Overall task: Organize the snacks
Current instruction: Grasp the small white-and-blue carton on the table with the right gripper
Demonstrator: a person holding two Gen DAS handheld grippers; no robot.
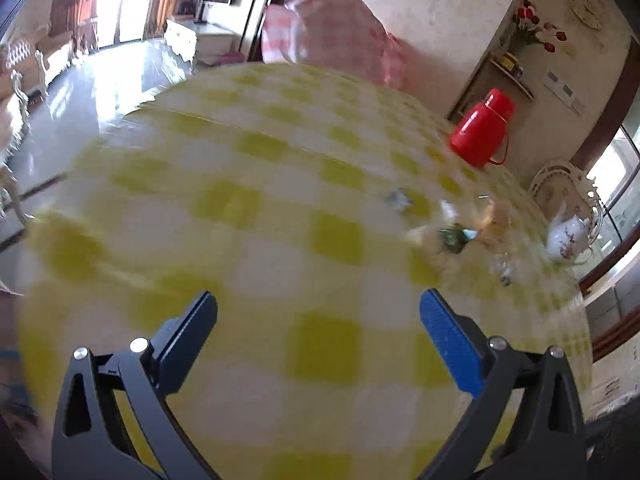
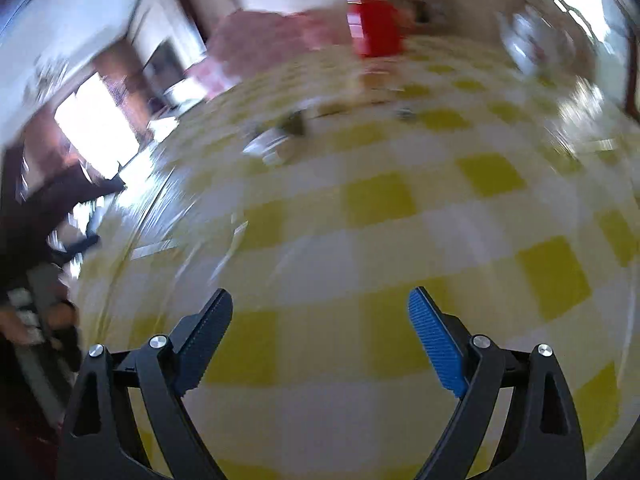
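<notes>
Both empty, wide-open, the left gripper (image 1: 318, 312) saw the snacks (image 1: 452, 236) at two o'clock, the right gripper (image 2: 320, 312) at eleven (image 2: 276, 140).

Left gripper (image 1: 318, 312) gapes empty over checked tablecloth (image 1: 280, 208), snacks (image 1: 452, 236) beyond

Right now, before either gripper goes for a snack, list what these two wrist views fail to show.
- Small wrapped snacks on the yellow checked tablecloth: left wrist view, motion blur hides type and count.
- Same snack cluster: right wrist view, smeared even more.
- Red plastic thermos jug: right wrist view, streaked.
- White floral teapot: left wrist view, small and near the edge.
- Any snack container: not in either view.
</notes>
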